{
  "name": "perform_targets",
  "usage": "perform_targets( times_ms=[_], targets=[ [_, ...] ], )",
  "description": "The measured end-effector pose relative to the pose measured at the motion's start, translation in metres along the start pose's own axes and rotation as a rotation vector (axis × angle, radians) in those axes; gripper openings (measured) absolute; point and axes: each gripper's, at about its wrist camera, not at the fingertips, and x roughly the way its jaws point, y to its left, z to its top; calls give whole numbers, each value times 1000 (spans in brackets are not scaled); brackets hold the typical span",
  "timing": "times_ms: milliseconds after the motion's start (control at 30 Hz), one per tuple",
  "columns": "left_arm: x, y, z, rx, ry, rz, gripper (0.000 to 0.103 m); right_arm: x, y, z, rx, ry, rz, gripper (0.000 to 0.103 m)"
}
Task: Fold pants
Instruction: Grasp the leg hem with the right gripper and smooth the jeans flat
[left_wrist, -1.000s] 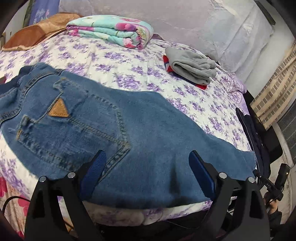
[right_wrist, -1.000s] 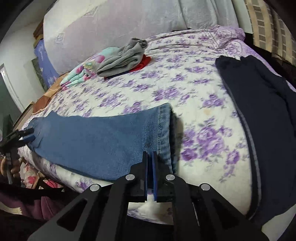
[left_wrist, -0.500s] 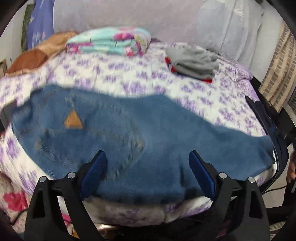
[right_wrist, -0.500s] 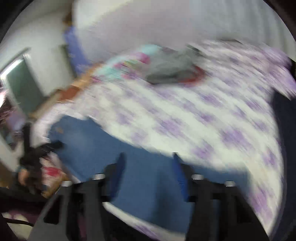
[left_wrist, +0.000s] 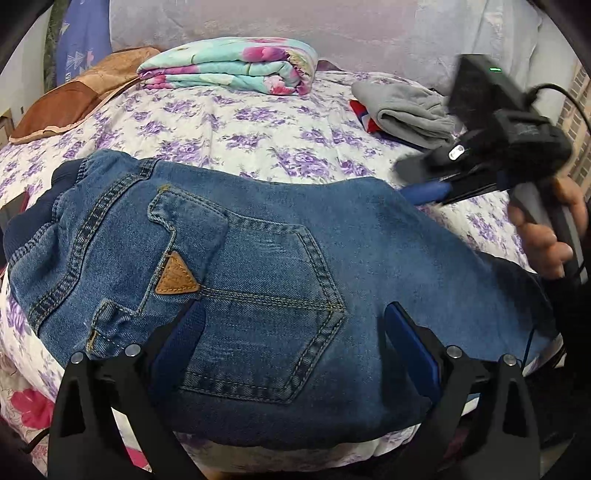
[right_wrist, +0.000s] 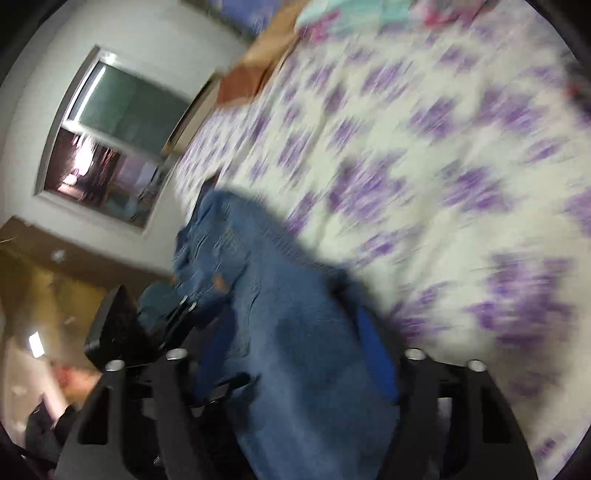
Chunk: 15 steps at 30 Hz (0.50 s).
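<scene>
Blue jeans (left_wrist: 280, 254) lie on the flowered bed (left_wrist: 236, 125), back pocket and tan triangle patch up, waistband at the left. My left gripper (left_wrist: 293, 343) is open, its jaws spread over the pocket at the near edge. My right gripper (right_wrist: 295, 354) is open and tilted, with denim (right_wrist: 295, 302) between its fingers; the view is blurred. In the left wrist view the right gripper (left_wrist: 436, 190) is held in a hand at the jeans' right side, fingers pointing left.
A folded floral blanket (left_wrist: 229, 66) lies at the back of the bed. A grey garment on a red one (left_wrist: 406, 109) lies at the back right. A brown cushion (left_wrist: 70, 103) sits at the back left. A window (right_wrist: 110, 147) shows in the right wrist view.
My right gripper opened, let go of the leg hem and swung left toward the waist end. The jeans now look shorter. My left gripper moved closer over the pocket.
</scene>
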Motion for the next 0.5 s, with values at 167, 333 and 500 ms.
perform_targets(
  times_ms=[167, 333, 500],
  targets=[
    [0, 4, 3, -10, 0, -39, 95, 24, -5, 16, 11, 76, 3, 54],
    [1, 7, 3, -19, -4, -41, 96, 21, -8, 19, 9, 32, 23, 23],
    [2, 6, 2, -17, -5, -38, 96, 14, -24, 17, 22, -69, -19, 13]
  ],
)
